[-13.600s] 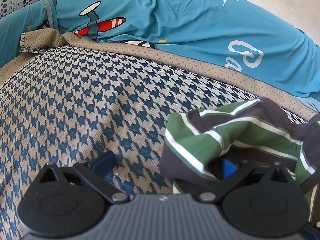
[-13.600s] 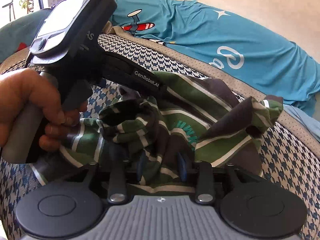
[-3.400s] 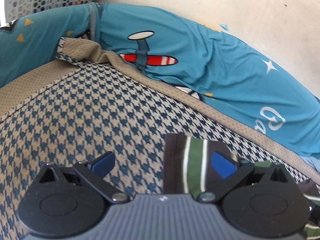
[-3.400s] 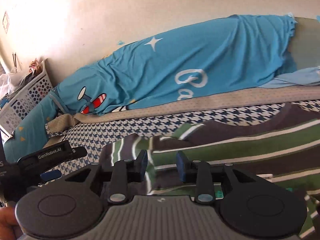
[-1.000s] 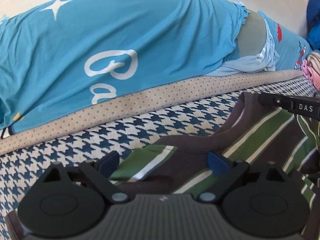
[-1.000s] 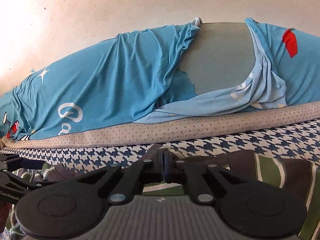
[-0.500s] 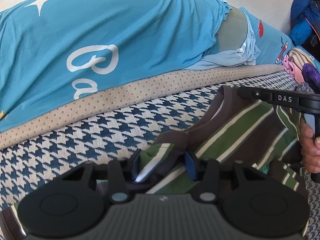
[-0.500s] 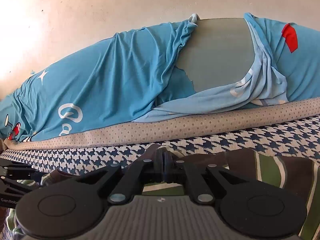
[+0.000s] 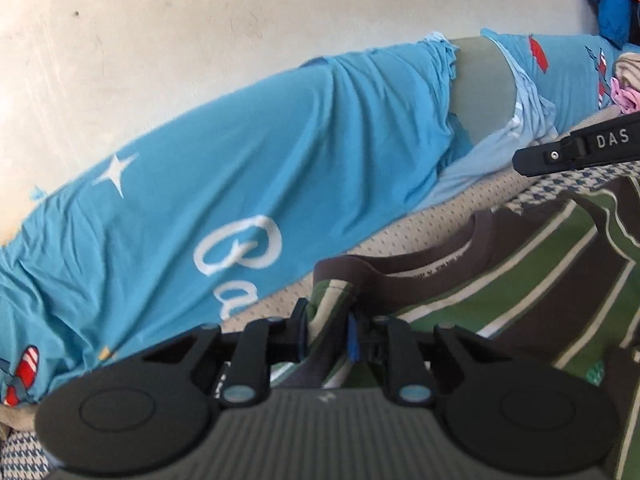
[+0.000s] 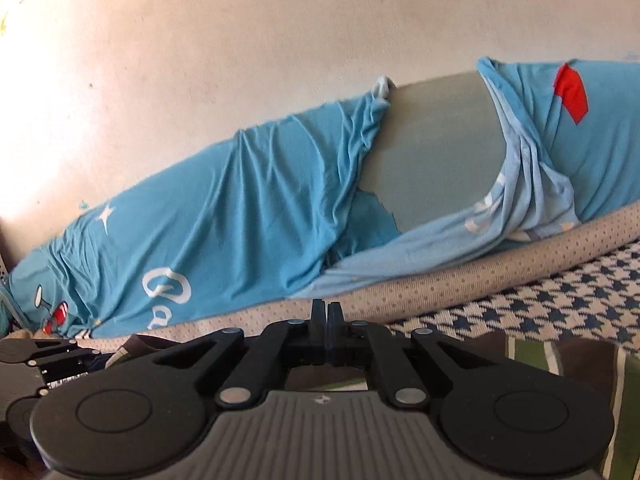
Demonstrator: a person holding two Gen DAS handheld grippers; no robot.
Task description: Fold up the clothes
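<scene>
A green, brown and white striped shirt [image 9: 520,280] is held up over the houndstooth bed cover, its brown collar toward the wall. My left gripper [image 9: 326,332] is shut on the shirt's shoulder edge left of the collar. My right gripper [image 10: 326,312] has its jaws pressed together with the shirt [image 10: 560,360] hanging just below and behind them; the pinched cloth is hidden by the fingers. The right gripper's black body [image 9: 580,148] shows at the right of the left wrist view, and the left gripper [image 10: 44,356] shows at the far left of the right wrist view.
A long bolster in a blue printed cover [image 9: 240,184] lies along the cream wall [image 10: 280,60], on a beige dotted border [image 10: 460,276] of the houndstooth cover [image 10: 580,304]. Other clothes [image 9: 624,88] are piled at the far right.
My left gripper closed on the shirt's shoulder edge, and both grippers rose, lifting the shirt's top off the bed. The views now tilt up toward the wall.
</scene>
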